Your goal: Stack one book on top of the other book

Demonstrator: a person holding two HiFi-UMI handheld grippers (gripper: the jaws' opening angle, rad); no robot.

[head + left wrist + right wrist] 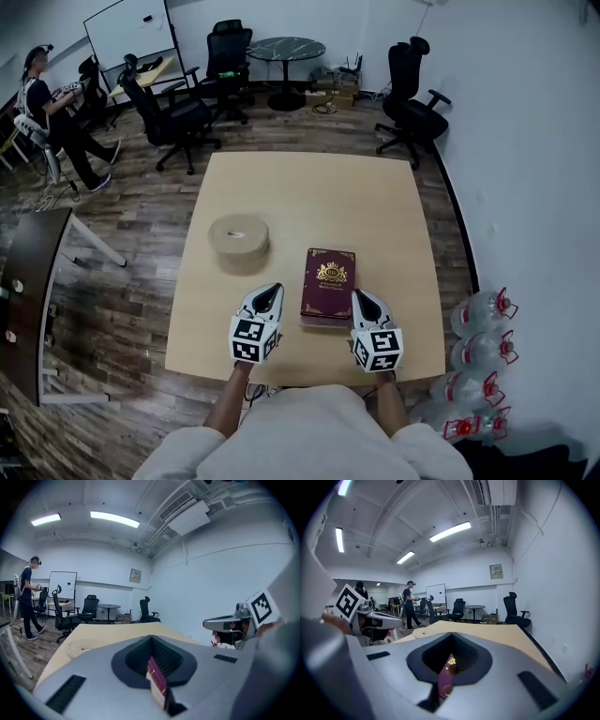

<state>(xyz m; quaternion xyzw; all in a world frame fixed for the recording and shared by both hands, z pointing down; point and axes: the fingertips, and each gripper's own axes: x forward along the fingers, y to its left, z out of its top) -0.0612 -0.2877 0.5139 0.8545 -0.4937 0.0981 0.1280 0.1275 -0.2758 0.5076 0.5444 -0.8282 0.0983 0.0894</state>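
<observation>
A maroon book (328, 281) with a gold emblem lies flat near the front edge of the tan table (375, 197). A pale edge shows under its near end; I cannot tell whether a second book lies beneath. My left gripper (273, 292) hovers shut just left of the book's near end. My right gripper (360, 297) hovers shut just right of it. Neither holds anything. In the left gripper view the book (157, 680) shows through the notch of the left gripper (152, 654). The right gripper view shows the book (448, 668) below the right gripper (451, 644).
A round tan box (238, 242) sits on the table left of the book. Large water bottles (480, 349) stand on the floor at the right by the white wall. Office chairs (178, 117), a round dark table (285, 49) and a person (52, 112) are behind.
</observation>
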